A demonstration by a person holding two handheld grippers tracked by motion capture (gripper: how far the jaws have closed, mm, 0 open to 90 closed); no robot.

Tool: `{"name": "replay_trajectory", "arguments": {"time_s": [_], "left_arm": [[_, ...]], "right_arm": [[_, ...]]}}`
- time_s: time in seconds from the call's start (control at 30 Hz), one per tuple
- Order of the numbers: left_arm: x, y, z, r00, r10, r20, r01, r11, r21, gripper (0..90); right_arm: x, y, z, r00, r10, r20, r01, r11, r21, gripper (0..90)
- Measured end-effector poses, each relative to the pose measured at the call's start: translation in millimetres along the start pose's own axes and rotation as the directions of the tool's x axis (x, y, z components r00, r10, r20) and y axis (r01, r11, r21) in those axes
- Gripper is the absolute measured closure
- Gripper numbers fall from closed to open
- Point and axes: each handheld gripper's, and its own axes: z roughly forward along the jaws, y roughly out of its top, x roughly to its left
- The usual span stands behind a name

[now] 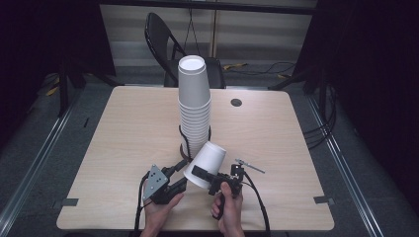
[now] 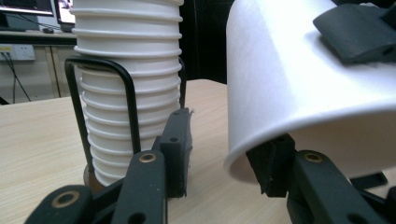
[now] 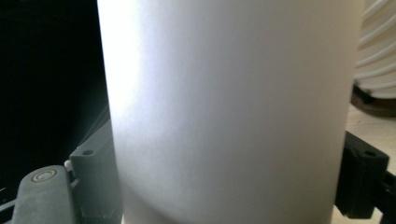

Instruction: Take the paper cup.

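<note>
Counter (image 1: 123, 163): you are working at its near edge, with the cup stack standing at the middle and both tools low in front of it.
Cup stack (image 1: 193, 106): it is standing upright, rims down, inside a black wire holder (image 2: 128, 100) — tall, and apparently leaning a little toward you at the top.
Loose cup (image 1: 206, 164): you are holding it tilted just in front of the foot of the stack, off the counter, its open rim facing down toward your left hand and its closed base toward the stack.
Right tool (image 1: 205, 176): you are gripping the loose cup across its wall — in the right gripper view the white wall is sitting between the two jaws, pads pressed on either side.
Left tool (image 2: 224, 154): its jaws are standing partly closed, one pad just inside the cup's rim and the other outside it; whether they are pinching the rim yet I cannot tell.
Step in hand: you seem to be taking a second hold on the rim, a hand-over or a steadying grip.
Next move: it is calling for a gentle close on the thin rim without crushing it, while keeping clear of the wire holder.
</note>
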Motion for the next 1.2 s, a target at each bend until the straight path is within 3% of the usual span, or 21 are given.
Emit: {"name": "replay_trajectory", "arguments": {"time_s": [0.53,0.83,1.0,1.2], "left_arm": [[-6.0,0.0,4.6,0.9991,0.021,-0.038,-0.022,0.9993,-0.030,67.0],[-8.9,3.3,3.9,0.9980,0.005,-0.063,-0.009,0.9980,-0.063,79.4],[-8.5,2.8,2.8,0.9985,0.004,-0.055,-0.008,0.9976,-0.069,83.3],[-8.2,2.5,2.2,0.9988,-0.015,-0.046,0.012,0.9978,-0.065,85.9]], "right_arm": [[4.1,-8.2,9.1,0.9986,0.050,-0.016,-0.049,0.998,0.038,14.3],[4.4,-12.6,15.6,0.9979,0.060,-0.022,-0.059,0.995,0.077,13.2],[3.9,-11.2,15.9,0.9975,0.057,-0.042,-0.054,0.995,0.081,11.2],[4.9,-7.9,12.3,0.9993,0.020,-0.030,-0.019,0.999,0.050,10.1]]}}
